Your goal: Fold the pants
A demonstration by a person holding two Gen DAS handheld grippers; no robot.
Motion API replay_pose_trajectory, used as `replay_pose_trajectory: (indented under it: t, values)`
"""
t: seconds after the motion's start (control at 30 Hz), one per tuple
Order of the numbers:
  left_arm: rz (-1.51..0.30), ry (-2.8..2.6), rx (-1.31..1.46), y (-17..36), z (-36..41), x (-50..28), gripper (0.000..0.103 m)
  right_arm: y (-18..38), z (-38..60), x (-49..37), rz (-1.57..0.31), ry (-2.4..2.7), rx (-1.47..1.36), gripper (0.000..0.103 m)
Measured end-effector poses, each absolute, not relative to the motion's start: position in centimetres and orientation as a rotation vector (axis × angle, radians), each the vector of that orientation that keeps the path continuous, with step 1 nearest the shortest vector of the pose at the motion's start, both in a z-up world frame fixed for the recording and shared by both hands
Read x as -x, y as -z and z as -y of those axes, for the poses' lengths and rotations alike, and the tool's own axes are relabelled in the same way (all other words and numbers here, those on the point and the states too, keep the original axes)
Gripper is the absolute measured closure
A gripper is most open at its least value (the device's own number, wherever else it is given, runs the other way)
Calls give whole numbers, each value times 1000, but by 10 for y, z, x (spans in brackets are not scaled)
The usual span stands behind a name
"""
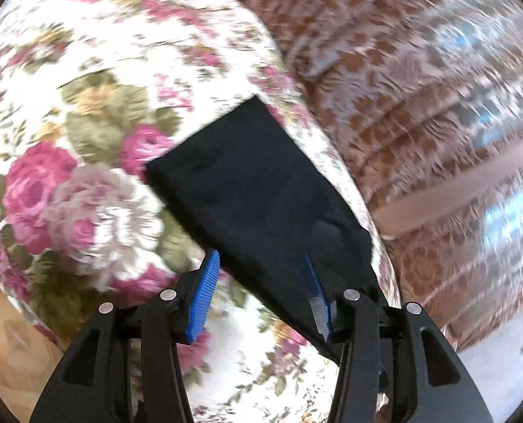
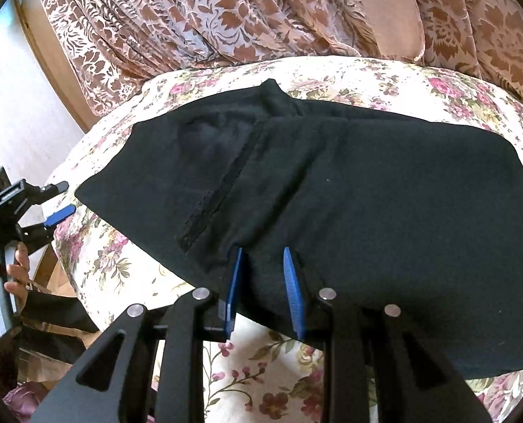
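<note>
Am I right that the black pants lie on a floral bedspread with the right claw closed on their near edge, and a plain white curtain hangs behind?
Not quite: the curtain is patterned brown and beige, as the right wrist view shows. The black pants do lie on the floral bedspread, with the right claw closed on their near edge.

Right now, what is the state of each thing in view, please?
Black pants: folded over, lying on the floral bedsheet.
Left gripper: open, holding nothing, beside the pants' edge.
Right gripper: fingers pinch a fold of the pants' near edge.
Patterned curtain: hanging behind the bed.
</note>
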State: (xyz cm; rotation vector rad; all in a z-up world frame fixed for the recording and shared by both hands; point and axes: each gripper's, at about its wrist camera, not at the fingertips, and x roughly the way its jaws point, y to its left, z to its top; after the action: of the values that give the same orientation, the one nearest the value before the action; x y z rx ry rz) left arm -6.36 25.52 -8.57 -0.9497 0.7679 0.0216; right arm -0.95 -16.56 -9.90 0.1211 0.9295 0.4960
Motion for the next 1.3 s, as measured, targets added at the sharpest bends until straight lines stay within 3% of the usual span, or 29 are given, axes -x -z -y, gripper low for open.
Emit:
replay_pose_trajectory:
  t: [0.5, 0.7, 0.8, 1.1, 1.17, 1.2, 1.3]
  values:
    - [-805, -131, 1061, 115, -286, 41, 57, 98, 165, 10, -931, -492, -124, 79]
    - [-817, -167, 1083, 121, -292, 34, 73, 97, 165, 10, -931, -493, -121, 79]
    - [-808, -173, 1070, 118, -291, 33, 89, 97, 165, 10, -932, -493, -121, 79]
    - [-640, 83, 672, 30, -216, 20, 92, 96, 167, 9, -934, -491, -123, 79]
    - [-632, 153, 585, 19, -189, 15, 92, 94, 168, 8, -934, -488, -127, 76]
    - [-630, 196, 527, 14, -172, 13, 92, 91, 171, 8, -931, -481, -133, 69]
    - [-624, 293, 379, 6, -126, 11, 92, 73, 185, 8, -884, -475, -207, 37]
